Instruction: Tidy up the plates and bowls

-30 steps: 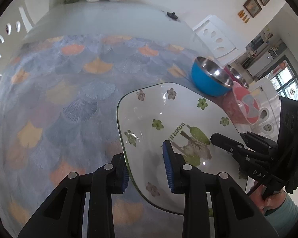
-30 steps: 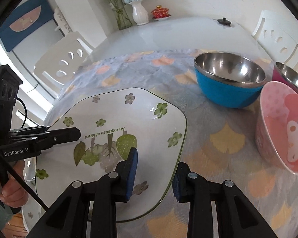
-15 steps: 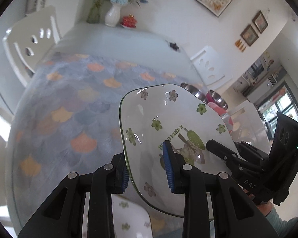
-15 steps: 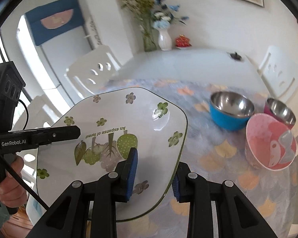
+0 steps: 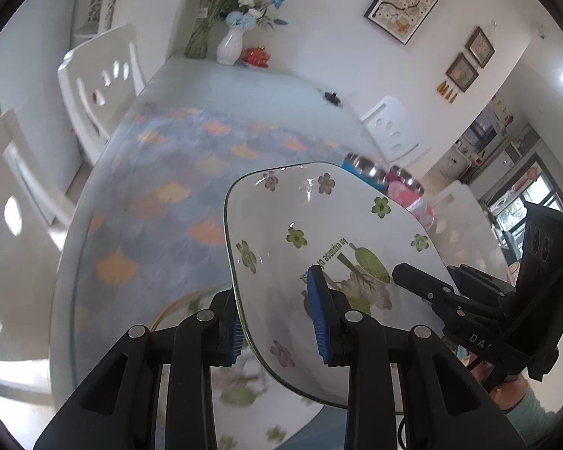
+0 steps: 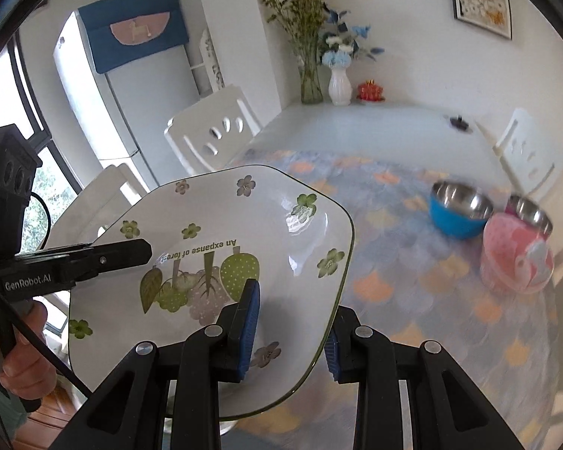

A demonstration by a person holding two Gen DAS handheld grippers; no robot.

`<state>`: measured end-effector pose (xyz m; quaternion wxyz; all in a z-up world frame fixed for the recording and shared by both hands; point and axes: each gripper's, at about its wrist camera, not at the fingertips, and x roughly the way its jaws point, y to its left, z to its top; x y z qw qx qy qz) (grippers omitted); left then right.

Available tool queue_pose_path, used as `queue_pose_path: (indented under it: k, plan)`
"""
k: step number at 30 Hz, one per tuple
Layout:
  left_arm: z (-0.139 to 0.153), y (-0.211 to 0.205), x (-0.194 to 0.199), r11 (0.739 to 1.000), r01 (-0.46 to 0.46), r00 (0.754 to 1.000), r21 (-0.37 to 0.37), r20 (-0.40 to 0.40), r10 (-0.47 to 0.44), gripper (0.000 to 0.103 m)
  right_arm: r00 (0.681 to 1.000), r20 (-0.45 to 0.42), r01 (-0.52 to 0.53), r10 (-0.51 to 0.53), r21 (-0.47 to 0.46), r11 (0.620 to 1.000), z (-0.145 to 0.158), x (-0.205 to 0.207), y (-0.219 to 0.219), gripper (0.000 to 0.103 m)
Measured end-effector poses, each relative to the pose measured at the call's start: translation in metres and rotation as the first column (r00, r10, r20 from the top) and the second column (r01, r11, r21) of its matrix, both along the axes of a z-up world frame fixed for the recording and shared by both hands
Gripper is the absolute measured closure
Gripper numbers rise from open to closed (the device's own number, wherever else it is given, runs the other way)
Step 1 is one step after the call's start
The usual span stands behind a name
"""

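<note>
The landmark here is the floral plate (image 5: 319, 232), a squarish white dish with green rim and small flowers, held in the air above the near edge of the table (image 5: 244, 90).

On the left side of the plate, the left gripper (image 5: 276, 311) is clamped on the rim: one blue pad lies on the upper face, the other sits under the edge. On the right side of the plate, the right gripper (image 6: 289, 324) grips the opposite rim in the same way, one pad on top and one below. So both tools are closed on the same plate, and it hangs between them, tilted a little.

Below the plate, in the left wrist view, a second plate (image 5: 240, 386) with a similar pattern lies on the table, partly hidden and blurred. I judge that the step in hand is to carry the held plate over this one and stack it.

To do this well, both hands should travel together at one pace, so that neither rim slips or twists out of the pads. The plate should become level before it goes down, and its corners should match the lower plate. Lower slowly, and release only when it rests flat.

Far to the right of the plate stand the blue bowl (image 6: 459, 212), the magenta bowl (image 6: 533, 212) and the pink bowl (image 6: 514, 258), well apart from it.
</note>
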<state>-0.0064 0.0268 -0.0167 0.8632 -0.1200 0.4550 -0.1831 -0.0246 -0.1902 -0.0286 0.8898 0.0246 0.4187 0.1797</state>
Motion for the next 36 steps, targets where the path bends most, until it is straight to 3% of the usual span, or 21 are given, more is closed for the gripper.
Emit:
queue_pose_path:
  k: [13,23,36]
  plan:
    - [-0.078,0.038,-0.056,0.998,0.062,0.98,0.028,-0.192,-0.056,0.077,0.966,-0.257,0.038,-0.036,0.001,0.999,-0.079,-0.067,0.044,0.073]
    - [-0.101,0.051,-0.065,0.995,0.098,0.969,0.018,-0.229,-0.091,0.077,0.949,-0.304,0.064,-0.079,-0.058,0.996,-0.096,-0.074,0.062,0.074]
    - [-0.099,0.064,-0.068,0.994,0.106,0.968,0.023,-0.229,-0.098,0.077,0.934,-0.327,0.122,-0.146,-0.093,0.988,-0.097,-0.075,0.065,0.073]
